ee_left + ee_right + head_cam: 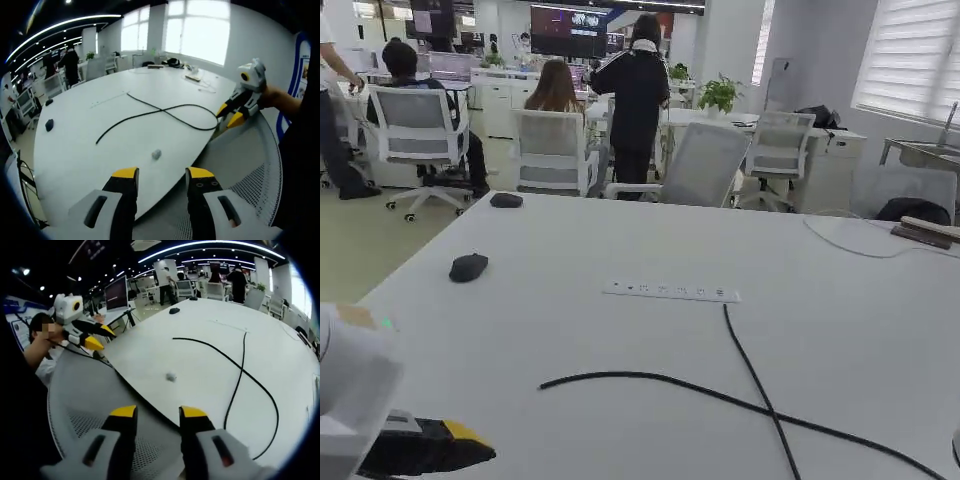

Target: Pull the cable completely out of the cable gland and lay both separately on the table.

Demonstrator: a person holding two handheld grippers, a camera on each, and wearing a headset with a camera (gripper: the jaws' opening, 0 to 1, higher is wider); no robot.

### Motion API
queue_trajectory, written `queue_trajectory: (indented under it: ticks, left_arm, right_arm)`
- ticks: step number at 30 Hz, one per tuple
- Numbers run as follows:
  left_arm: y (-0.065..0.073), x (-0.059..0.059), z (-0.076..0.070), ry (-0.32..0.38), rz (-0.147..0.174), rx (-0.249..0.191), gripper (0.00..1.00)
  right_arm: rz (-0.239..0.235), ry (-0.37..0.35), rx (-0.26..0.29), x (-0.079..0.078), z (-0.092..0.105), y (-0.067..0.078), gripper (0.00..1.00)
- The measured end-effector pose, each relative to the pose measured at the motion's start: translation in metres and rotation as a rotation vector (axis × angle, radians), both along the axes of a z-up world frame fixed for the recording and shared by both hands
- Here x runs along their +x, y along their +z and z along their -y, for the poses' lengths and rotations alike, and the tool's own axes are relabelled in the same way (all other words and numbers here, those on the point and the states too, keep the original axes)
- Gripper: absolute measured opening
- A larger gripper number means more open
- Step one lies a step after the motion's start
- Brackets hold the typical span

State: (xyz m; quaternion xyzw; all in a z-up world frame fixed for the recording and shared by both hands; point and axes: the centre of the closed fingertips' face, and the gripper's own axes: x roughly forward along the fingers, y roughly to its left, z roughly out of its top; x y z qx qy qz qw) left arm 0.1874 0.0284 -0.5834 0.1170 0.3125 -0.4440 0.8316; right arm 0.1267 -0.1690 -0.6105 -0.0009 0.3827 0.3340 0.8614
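We hold the left gripper [162, 173] with its yellow-tipped fingers apart and empty, and the right gripper [158, 411] likewise. The thin black cable [765, 409] crosses itself on the smooth white desk [75, 165]. The small rounded grey cable gland [156, 154] sits apart, nearer us.

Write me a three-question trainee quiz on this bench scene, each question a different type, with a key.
1. True or false: the black cable is threaded through the cable gland.
2. Where does the cable gland lie? A) clamped between two jaws; B) on the white table, apart from the cable; C) on the floor.
3. Fill in: the left gripper and the right gripper both have their jaws ___.
Key: 1 false; 2 B; 3 open.
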Motion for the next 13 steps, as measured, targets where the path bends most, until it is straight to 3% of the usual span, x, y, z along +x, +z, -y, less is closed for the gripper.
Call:
queue_trajectory:
  ticks: [5, 8, 13]
  left_arm:
    - [0.0, -0.006, -0.017, 0.075, 0.001, -0.012, 0.44]
    - [-0.008, -0.009, -0.023, 0.111, -0.016, -0.01, 0.5]
    - [-0.018, -0.015, -0.024, 0.141, -0.027, -0.025, 0.53]
  right_arm:
    - [-0.021, -0.051, 0.063, -0.009, -0.003, 0.003, 0.39]
    - [-0.006, -0.097, 0.136, -0.009, -0.008, 0.008, 0.39]
    - [-0.007, -0.121, 0.142, -0.008, -0.006, 0.009, 0.4]
